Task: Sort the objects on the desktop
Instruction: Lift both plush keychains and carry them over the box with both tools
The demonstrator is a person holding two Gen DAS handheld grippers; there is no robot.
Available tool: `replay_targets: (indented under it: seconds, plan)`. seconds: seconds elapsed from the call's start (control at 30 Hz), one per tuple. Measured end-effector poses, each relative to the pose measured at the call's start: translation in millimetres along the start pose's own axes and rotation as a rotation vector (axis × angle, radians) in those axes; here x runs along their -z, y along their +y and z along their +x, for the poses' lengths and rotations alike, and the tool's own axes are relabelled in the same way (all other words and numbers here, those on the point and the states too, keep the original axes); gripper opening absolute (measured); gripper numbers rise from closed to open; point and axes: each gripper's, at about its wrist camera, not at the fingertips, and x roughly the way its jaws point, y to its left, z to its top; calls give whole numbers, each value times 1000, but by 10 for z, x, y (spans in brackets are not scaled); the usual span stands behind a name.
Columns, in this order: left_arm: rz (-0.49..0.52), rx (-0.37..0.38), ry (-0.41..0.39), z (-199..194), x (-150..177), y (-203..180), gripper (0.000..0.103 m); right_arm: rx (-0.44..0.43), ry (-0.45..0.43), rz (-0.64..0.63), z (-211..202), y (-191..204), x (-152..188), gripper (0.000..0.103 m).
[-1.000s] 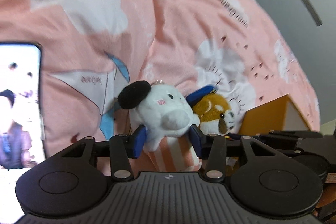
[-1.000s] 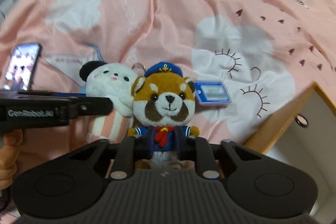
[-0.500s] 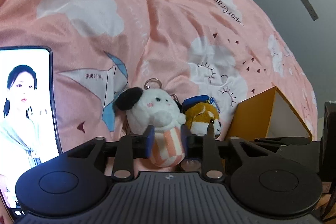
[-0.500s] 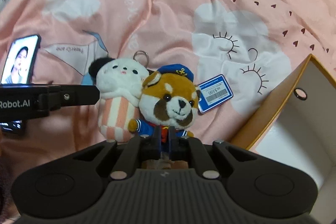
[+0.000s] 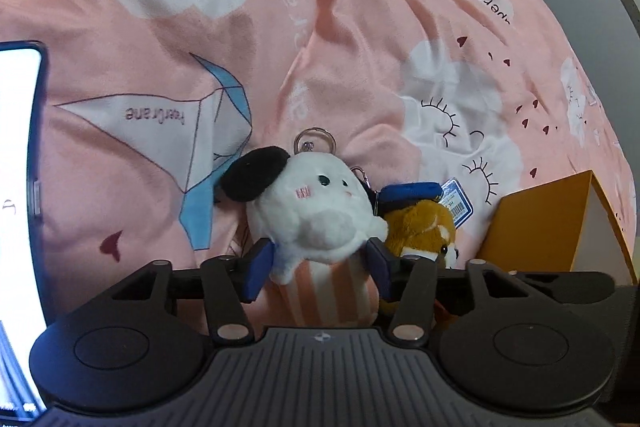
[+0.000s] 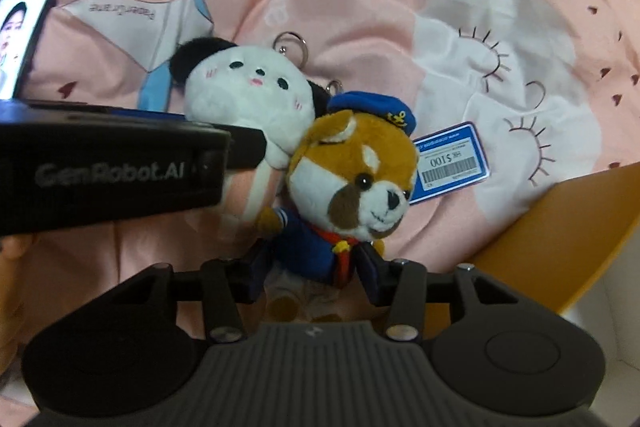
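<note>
Two plushies down on pink sheet | L gripper opening round white dog plush, R gripper opening round red panda plush | step: release | next: lift both clear w/o snagging

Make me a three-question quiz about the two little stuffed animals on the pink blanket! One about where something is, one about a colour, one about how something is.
1. Seen from the right wrist camera, where does the blue price tag lie?
A. To the right of the brown plush
B. Under the phone
C. Inside the orange box

2. What colour is the brown plush's hat?
A. Red
B. Blue
C. Green

3. How is the white plush placed?
A. Alone, far from the brown plush
B. Inside the orange box
C. On the pink blanket, touching the brown plush

Answers:
1. A, the tag sticks out beside the plush's head on that side.
2. B, the cap with the anchor badge is blue.
3. C, the two toys lie pressed together on the blanket.
</note>
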Motion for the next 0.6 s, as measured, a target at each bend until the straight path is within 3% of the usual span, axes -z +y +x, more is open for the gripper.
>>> replay_targets:
  seconds: [0.27,0.47,0.6]
  plan:
    - [-42,20,13,229,-41,37,71,10,-3,29,139,-33,8,48]
    - [-16,32,-5,195,-20,41,67,30,-40,45,64,-4,100,41]
    - [-2,57,-23,76,11,63,64,70,-117,31,-210,54,226,38]
